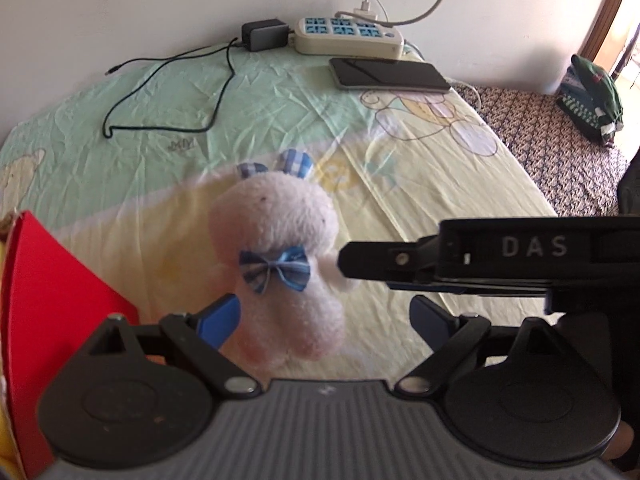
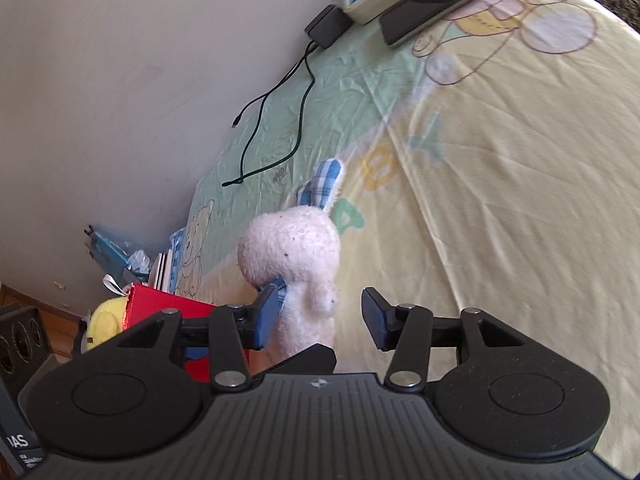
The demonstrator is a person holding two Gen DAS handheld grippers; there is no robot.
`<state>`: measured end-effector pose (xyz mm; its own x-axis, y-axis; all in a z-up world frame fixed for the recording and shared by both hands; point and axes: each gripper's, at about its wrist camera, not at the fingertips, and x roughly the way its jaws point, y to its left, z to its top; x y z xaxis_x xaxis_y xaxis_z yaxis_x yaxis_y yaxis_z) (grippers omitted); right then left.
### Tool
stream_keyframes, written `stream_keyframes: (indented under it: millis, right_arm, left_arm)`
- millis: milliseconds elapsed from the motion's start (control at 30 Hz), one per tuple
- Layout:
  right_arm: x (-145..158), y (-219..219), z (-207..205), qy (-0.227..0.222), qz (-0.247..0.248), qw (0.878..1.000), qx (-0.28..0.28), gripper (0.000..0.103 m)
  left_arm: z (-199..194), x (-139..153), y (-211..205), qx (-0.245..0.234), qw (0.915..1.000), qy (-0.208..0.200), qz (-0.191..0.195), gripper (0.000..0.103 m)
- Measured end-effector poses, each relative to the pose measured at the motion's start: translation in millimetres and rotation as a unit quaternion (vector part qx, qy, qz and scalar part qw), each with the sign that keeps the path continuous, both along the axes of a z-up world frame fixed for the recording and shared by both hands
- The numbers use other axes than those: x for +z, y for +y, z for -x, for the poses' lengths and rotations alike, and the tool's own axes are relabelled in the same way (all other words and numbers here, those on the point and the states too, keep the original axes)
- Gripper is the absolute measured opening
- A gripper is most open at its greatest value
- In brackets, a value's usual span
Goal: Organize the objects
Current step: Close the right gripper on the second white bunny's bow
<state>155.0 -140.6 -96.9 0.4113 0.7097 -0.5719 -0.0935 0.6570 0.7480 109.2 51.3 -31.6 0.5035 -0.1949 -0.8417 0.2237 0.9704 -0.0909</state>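
plush rabbit (image 1: 280,264) is seen upright on the yellow-green sheet (image 1: 440,184), beside a red box (image 1: 52,304). it is straddled by the left gripper (image 1: 324,316) and the right gripper (image 2: 320,316), both released, no pad pressing it.

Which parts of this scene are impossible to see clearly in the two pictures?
- Fluffy white plush rabbit: feet hidden behind the claw body, both views.
- Red cardboard box: contents cut off by the left edge, left view.
- Yellow plush toy: mostly hidden behind the box, right view.
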Motion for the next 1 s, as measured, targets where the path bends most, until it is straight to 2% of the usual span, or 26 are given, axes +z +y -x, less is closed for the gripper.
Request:
stream_keyframes:
  millis: [233, 367, 467, 600, 833, 1000]
  right_arm:
    - [-6.4, 20.7, -13.0, -0.003, -0.006, 1.000, 0.027, 0.051]
    - [-13.1, 31.4, -22.8, 0.002, -0.003, 0.999, 0.033, 0.052]
    - [-21.2, 37.9, -26.6, 0.008, -0.017, 0.999, 0.042, 0.056]
    - [-23.9, 44.6, -27.3, -0.003, -0.014, 0.999, 0.049, 0.054]
    - [-20.3, 33.0, -23.1, 0.002, -0.015, 0.999, 0.051, 0.043]
    - [-14.1, 26.9, -8.9, 0.004, -0.001, 0.998, 0.061, 0.041]
  left_arm:
    - [-8.6, -8.6, 14.8, 0.020, 0.9993, 0.005, 0.030, 0.084]
    - [-15.3, -14.4, 14.3, 0.034, 0.9992, 0.006, 0.020, 0.075]
    - [-19.1, -21.0, 16.8, 0.048, 0.9986, 0.014, 0.015, 0.071]
    - [-21.2, -24.7, 22.9, 0.065, 0.9975, 0.017, 0.021, 0.068]
    - [-14.4, -17.2, 18.1, 0.046, 0.9987, 0.005, 0.019, 0.066]
    - [-2.2, -12.4, 12.5, 0.028, 0.9994, 0.006, 0.022, 0.065]
